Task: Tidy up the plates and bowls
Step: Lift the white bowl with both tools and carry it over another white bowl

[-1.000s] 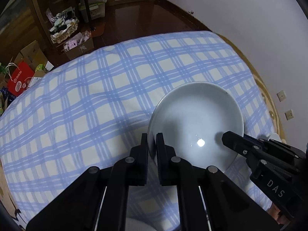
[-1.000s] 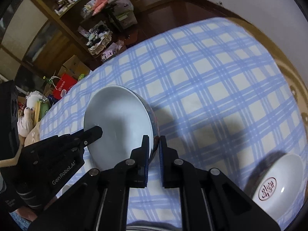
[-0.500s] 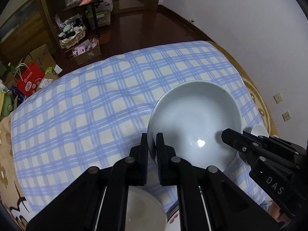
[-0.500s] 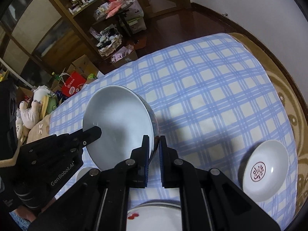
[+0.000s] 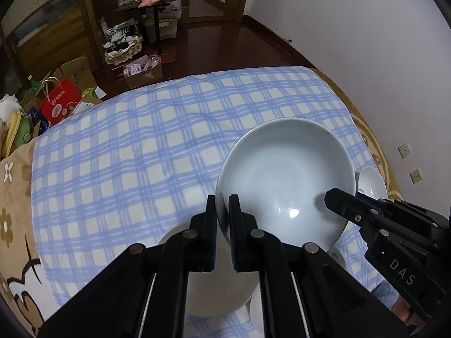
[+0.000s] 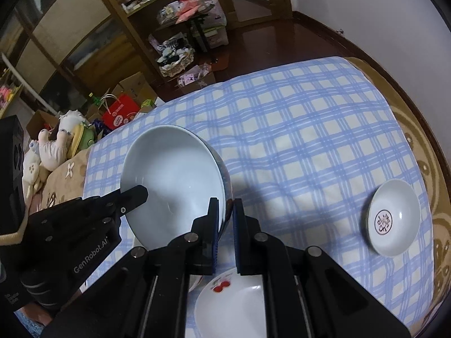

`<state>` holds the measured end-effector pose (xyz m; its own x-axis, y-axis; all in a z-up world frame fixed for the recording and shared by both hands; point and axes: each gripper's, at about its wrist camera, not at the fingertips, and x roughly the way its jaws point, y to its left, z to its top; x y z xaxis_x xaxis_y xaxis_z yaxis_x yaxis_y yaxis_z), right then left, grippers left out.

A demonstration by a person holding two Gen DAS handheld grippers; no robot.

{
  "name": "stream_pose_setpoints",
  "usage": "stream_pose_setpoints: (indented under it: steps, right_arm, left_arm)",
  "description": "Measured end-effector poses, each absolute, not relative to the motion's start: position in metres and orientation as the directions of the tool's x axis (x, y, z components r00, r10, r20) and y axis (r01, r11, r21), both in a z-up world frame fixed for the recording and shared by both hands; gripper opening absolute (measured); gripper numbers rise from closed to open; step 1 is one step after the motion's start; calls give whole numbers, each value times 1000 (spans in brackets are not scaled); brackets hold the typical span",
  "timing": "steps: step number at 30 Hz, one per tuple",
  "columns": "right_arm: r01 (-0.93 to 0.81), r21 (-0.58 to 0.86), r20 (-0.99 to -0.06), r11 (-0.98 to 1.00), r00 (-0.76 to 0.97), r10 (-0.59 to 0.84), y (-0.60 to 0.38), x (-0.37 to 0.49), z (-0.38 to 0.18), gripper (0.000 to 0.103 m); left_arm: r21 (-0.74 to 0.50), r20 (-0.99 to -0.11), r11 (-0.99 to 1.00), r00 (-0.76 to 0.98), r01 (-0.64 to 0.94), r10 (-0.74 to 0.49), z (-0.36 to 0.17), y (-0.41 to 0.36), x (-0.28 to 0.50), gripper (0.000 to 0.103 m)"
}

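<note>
A large pale grey-blue bowl point(image 5: 284, 180) hangs in the air over the blue check cloth point(image 5: 126, 155), held by both grippers at opposite sides of its rim. My left gripper point(image 5: 222, 201) is shut on the near-left rim. In the right wrist view my right gripper point(image 6: 225, 207) is shut on the right rim of the same bowl point(image 6: 172, 180). Under the bowl sit a white bowl point(image 5: 208, 287) and a white plate with red cherries point(image 6: 231, 301). A small white dish with a red seal mark point(image 6: 394, 219) lies to the right.
The cloth covers a bed-like surface with a tan flowered blanket point(image 5: 14, 197) on the left. Soft toys point(image 6: 53, 152) sit at its left edge. Beyond it are a dark wood floor, boxes, a red bag point(image 5: 59, 104) and shelves; a white wall stands on the right.
Both grippers have risen and drawn back with the bowl held between them. More of the cloth, the white bowl, the cherry plate and the small dish have come into view below.
</note>
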<state>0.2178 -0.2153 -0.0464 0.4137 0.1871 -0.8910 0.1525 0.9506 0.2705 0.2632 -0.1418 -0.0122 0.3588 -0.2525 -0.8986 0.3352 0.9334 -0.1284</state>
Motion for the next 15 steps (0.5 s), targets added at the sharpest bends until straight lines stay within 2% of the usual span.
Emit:
stream_pose_setpoints:
  steps: [15]
  right_arm:
    - [121, 289, -891, 950, 396, 221, -168, 186, -51, 10]
  left_arm:
    - [-117, -903, 948, 366, 297, -226, -4, -93, 227, 8]
